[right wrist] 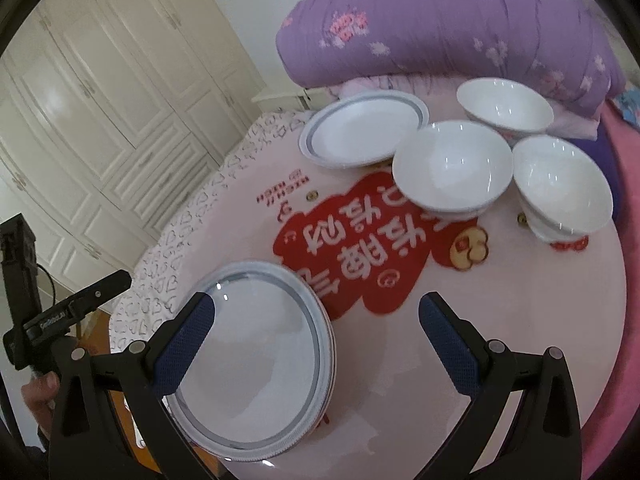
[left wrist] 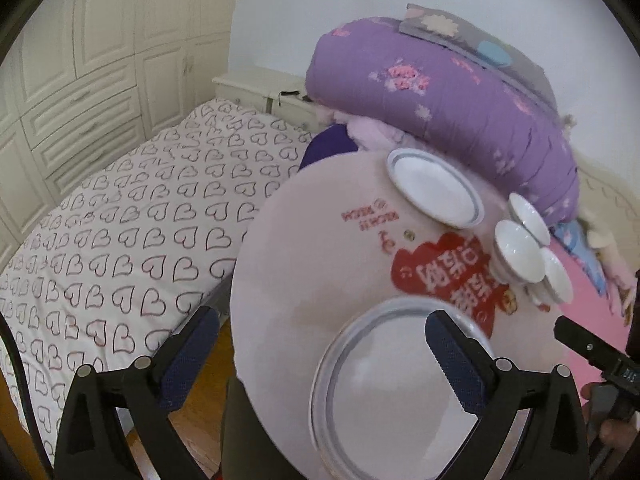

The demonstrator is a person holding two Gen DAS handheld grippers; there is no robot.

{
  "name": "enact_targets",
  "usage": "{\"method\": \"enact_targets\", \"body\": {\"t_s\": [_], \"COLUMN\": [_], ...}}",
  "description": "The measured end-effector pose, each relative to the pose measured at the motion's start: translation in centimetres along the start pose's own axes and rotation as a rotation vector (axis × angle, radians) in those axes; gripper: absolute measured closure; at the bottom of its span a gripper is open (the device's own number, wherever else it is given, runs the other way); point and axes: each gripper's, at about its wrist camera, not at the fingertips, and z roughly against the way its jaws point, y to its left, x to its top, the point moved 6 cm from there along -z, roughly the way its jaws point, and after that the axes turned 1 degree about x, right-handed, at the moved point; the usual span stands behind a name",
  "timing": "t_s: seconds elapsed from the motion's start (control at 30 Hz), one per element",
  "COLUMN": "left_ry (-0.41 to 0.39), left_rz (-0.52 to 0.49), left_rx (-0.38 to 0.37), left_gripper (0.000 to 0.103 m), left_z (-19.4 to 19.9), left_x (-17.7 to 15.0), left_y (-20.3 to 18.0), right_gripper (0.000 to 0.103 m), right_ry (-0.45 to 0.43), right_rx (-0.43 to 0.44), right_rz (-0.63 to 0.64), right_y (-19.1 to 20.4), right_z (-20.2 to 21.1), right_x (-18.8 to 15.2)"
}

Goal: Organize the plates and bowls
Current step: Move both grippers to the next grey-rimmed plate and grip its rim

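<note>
A round pink table with a red printed patch holds the dishes. A stack of grey-rimmed white plates lies at its near left edge; it also shows in the left wrist view. A single grey-rimmed plate lies at the far side, also in the left wrist view. Three white bowls stand at the far right. My right gripper is open and empty above the near stack. My left gripper is open and empty at the table's left edge.
A bed with a heart-print cover lies left of the table. A purple quilt roll sits just behind the bowls. White wardrobes fill the left wall. Wooden floor shows between bed and table.
</note>
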Motion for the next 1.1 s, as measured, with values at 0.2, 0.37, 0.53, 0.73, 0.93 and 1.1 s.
{"method": "enact_targets", "body": {"t_s": [0.2,0.37,0.53,0.73,0.93,1.1], "left_ry": [-0.009,-0.017,-0.015,0.020,0.086,0.159], "left_rz": [-0.014,-0.033,-0.067,-0.094,-0.096,-0.071], "left_rx": [-0.055,-0.066,-0.041,-0.021,-0.009,-0.003], "left_gripper": [0.001,0.001,0.001,0.001,0.001,0.004], "left_z": [-0.7,-3.2,-7.2,-14.1,-20.9,-26.5], "left_x": [4.8,9.5,13.2,16.6,19.1,20.2], "left_y": [-1.2,-2.9,-5.0,-8.1,-9.4,-9.7], "right_gripper": [0.000,0.000,0.000,0.000,0.000,0.000], "right_ry": [-0.066,-0.088,-0.082,-0.014,0.093,0.165], "right_rx": [-0.026,-0.070,-0.107,-0.136,-0.142,-0.150], "right_rz": [0.020,0.031,0.043,0.043,0.022,0.014], "right_y": [-0.9,-2.4,-3.9,-6.3,-8.8,-10.4], "right_z": [1.0,-0.1,-2.0,-6.5,-11.6,-14.6], "right_x": [4.7,9.6,14.2,19.2,21.0,21.0]}}
